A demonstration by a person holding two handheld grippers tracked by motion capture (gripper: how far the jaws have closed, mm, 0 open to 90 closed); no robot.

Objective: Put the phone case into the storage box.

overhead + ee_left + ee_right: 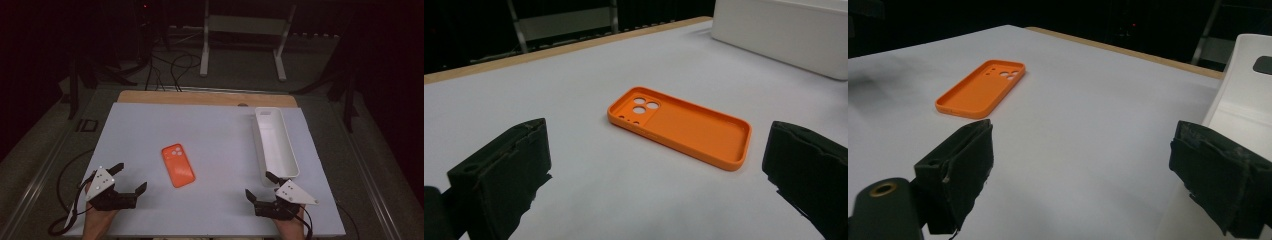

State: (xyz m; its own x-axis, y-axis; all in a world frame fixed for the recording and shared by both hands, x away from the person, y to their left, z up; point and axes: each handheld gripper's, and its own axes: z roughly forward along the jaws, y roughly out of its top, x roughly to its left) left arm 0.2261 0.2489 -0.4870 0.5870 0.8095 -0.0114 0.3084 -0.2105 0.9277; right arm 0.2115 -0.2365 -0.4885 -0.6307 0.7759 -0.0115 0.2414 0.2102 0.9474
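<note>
Nearest the person, the left gripper (131, 179) and right gripper (260, 185) rest at the table's (220, 145) front edge, jaws spread wide and empty. Between them, further in, the orange phone case (178, 165) lies untouched, hollow side up. The white bin (275, 142) beyond stands empty; everything remains undone.

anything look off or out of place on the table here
Nothing stands out. The orange phone case lies flat, open side up, mid-table and slightly askew to the edges; the white bin sits upright at the right, nothing visible in it. No spill or damage shows.
</note>
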